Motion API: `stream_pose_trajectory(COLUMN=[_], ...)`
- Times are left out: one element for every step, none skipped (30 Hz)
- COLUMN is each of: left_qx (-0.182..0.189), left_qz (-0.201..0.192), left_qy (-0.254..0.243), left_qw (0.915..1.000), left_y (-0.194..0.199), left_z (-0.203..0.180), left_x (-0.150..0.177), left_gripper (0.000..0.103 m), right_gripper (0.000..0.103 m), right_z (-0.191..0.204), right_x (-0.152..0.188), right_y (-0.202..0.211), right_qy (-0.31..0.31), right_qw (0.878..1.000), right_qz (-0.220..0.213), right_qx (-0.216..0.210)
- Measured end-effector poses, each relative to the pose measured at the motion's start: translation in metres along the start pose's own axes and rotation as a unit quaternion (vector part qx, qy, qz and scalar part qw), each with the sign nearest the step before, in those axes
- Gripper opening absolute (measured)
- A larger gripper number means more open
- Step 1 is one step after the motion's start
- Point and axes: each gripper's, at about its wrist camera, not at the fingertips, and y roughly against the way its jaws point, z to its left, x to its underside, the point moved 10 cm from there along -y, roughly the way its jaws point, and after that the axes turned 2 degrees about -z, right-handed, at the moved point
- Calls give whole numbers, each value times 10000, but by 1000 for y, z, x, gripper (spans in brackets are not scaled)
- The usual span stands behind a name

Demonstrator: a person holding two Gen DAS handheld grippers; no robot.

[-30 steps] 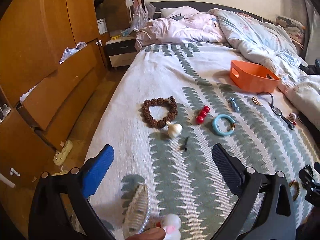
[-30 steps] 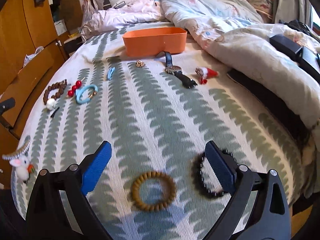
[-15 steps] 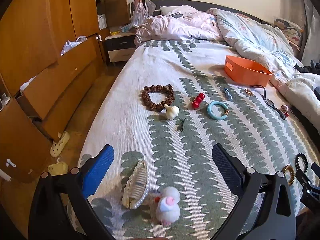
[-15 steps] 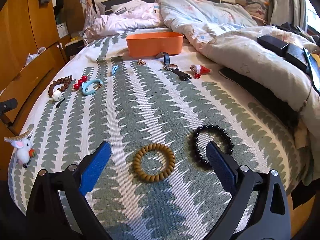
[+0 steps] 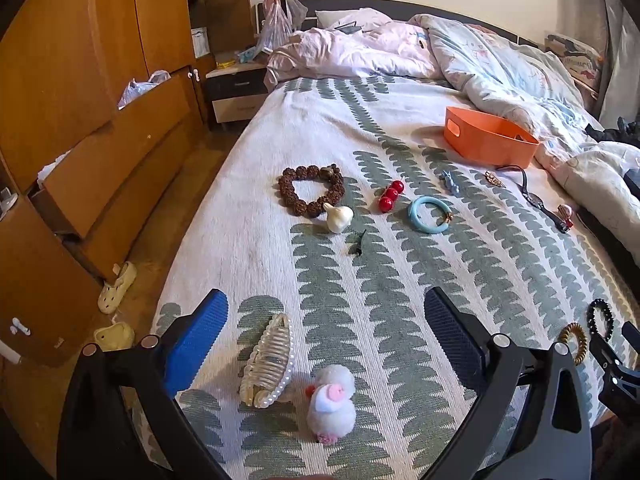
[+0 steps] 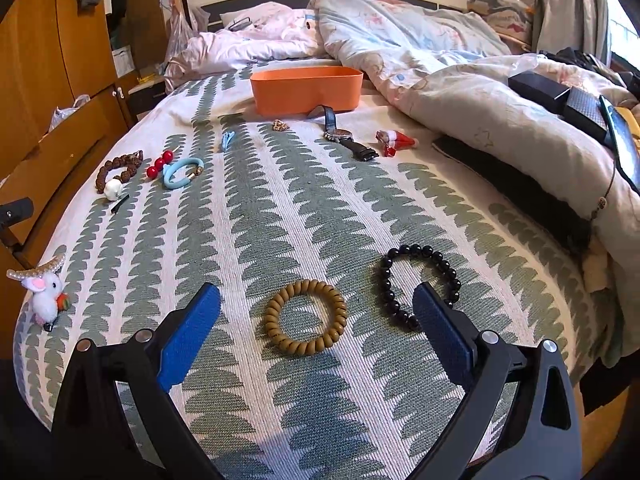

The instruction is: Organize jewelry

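Jewelry lies spread on the patterned bedspread. My left gripper (image 5: 326, 312) is open above a pearl hair claw (image 5: 269, 360) and a fluffy white rabbit clip (image 5: 332, 402). Farther off lie a brown bead bracelet (image 5: 310, 190), a white charm (image 5: 339, 218), red beads (image 5: 390, 196) and a light-blue bangle (image 5: 428, 209). My right gripper (image 6: 316, 306) is open over an ochre spiral hair tie (image 6: 306, 317), with a black bead bracelet (image 6: 416, 280) beside its right finger. An orange bin (image 6: 306, 89) stands at the far side.
A watch (image 6: 348, 138), a gold trinket (image 6: 280, 125), a blue clip (image 6: 227, 139) and a red-white clip (image 6: 394, 141) lie before the bin. A rumpled duvet (image 6: 460, 92) covers the right side. Wooden drawers (image 5: 100, 160) and slippers (image 5: 118, 288) border the bed's left edge.
Both grippers have pulled back toward the bed's near edge and risen. The hair claw, rabbit clip, spiral tie and black bracelet now sit farther ahead between the fingers. Nothing was grasped.
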Motion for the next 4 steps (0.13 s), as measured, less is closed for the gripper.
stream_pose_trajectory(left_qx=[5,41,75,91], left_qz=[-1,18,42,71], left_qy=[-3,-6,0,2], left_qw=[10000,10000,10000,9999], left_y=[0,-1,-1,-2], left_z=[0,-1,-1,-2], left_x=[0,0,1,2], left_gripper=[97,97,97,97], right_gripper=[97,97,97,97], right_z=[0,0,0,0], right_x=[0,0,1,1], right_y=[0,0,0,0], right_qy=[-3,-5,0,-1], right_qw=[10000,10000,10000,10000], right_qz=[-1,3,16,19], right_qx=[-10,-14,-7,10])
